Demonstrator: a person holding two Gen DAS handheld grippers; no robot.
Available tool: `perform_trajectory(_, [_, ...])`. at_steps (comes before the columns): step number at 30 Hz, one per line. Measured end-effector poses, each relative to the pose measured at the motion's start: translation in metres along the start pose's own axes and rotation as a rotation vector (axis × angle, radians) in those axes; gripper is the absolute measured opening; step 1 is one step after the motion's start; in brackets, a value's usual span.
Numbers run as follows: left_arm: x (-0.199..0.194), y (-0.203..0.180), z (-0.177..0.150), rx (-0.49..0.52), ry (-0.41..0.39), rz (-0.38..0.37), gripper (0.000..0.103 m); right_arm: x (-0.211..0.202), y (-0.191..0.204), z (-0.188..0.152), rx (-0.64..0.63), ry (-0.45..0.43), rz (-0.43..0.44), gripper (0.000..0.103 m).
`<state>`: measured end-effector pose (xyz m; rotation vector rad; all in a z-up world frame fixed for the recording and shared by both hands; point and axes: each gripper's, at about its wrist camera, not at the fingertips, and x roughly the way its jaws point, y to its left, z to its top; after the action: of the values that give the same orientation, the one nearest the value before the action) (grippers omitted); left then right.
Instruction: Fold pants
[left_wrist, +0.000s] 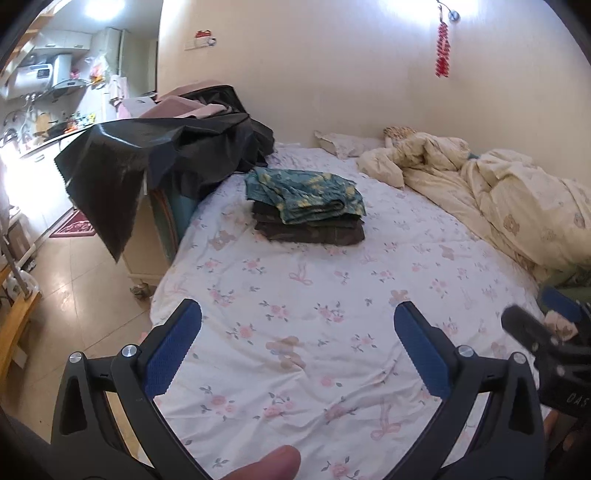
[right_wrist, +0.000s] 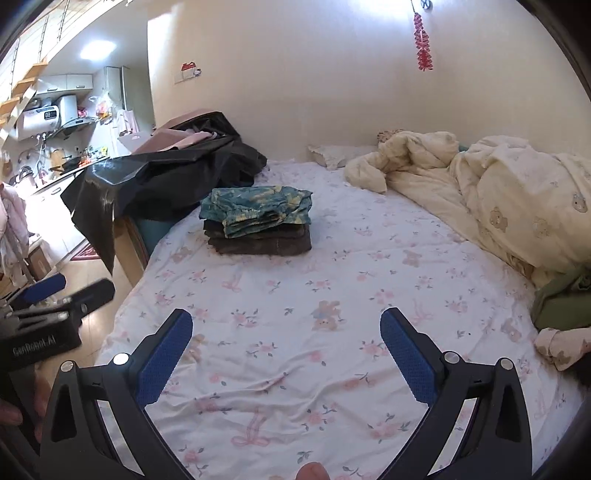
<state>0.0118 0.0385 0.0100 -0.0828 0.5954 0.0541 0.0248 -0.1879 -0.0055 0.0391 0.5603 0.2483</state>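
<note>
Left gripper (left_wrist: 297, 334) and right gripper (right_wrist: 286, 332) both spread wide, empty, hovering over bare floral bed sheet (right_wrist: 295, 295). Folded pants (right_wrist: 258, 221) stacked well ahead of both, teal patterned pair atop brown ones; likely set aside to free working space. Cream duvet (right_wrist: 498, 195) bunched ahead-right, black cover (right_wrist: 159, 177) ahead-left, kitchen beyond. Judged: fold complete or between garments.
</note>
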Motion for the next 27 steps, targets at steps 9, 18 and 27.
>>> perform_trajectory(9, [0.01, -0.004, -0.011, -0.01, 0.06, -0.013, 0.103, 0.014, 0.001, -0.006, -0.004, 0.023, -0.012, 0.103])
perform_trajectory(18, [0.001, -0.012, -0.011, 0.016, 0.024, -0.021, 0.103, 0.014, 0.0, -0.007, 0.0, 0.024, -0.012, 0.103])
perform_trajectory(27, [0.002, -0.012, -0.01, 0.021, 0.007, -0.014, 0.103, 0.013, -0.002, -0.006, -0.003, 0.014, -0.023, 0.103])
